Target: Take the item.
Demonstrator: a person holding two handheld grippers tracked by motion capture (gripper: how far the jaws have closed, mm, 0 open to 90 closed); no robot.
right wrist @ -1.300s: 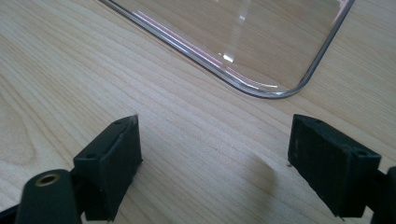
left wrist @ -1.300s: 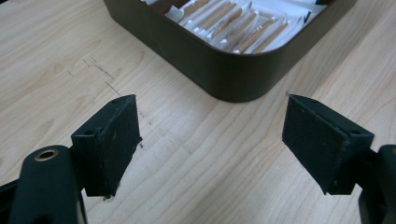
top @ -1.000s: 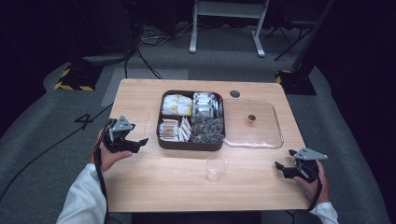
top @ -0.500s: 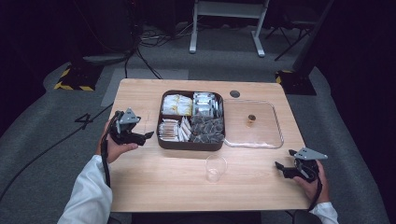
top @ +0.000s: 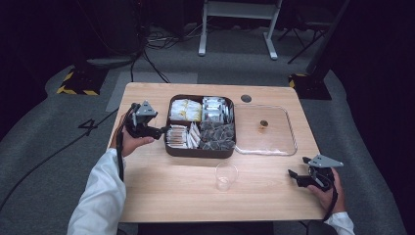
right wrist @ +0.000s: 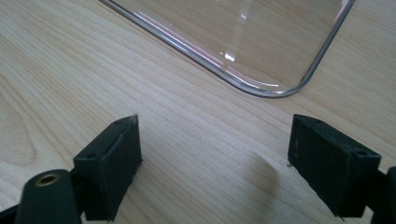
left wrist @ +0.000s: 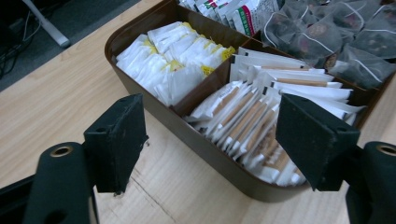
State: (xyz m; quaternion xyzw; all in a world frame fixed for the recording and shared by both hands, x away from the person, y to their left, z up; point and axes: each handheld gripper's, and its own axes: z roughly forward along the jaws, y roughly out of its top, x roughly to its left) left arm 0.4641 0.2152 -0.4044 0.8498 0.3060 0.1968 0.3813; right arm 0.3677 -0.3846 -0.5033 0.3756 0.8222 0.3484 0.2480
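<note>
A brown box (top: 168, 148) with several compartments sits mid-table. It holds yellow-white sachets (left wrist: 173, 56), white-and-tan stick packets (left wrist: 252, 107), printed packets and dark mesh tea bags (top: 215, 134). My left gripper (top: 163, 131) is at the box's left wall and points at the stick packets. In the left gripper view, that gripper (left wrist: 219, 135) is open. Its jaws have just been closing a little, and nothing is between them. My right gripper (top: 293, 177) rests open on the table at the front right. In the right gripper view its jaws (right wrist: 215, 158) face bare wood below a clear lid (right wrist: 243, 42).
The clear lid (top: 266, 129) lies flat to the right of the box, with a small brown knob (top: 263, 123) at its middle. A clear cup (top: 225, 175) stands upright in front of the box. A round hole (top: 246, 98) marks the table's far edge.
My left gripper has moved right, up to the box's left wall. The right gripper has stayed where it was.
</note>
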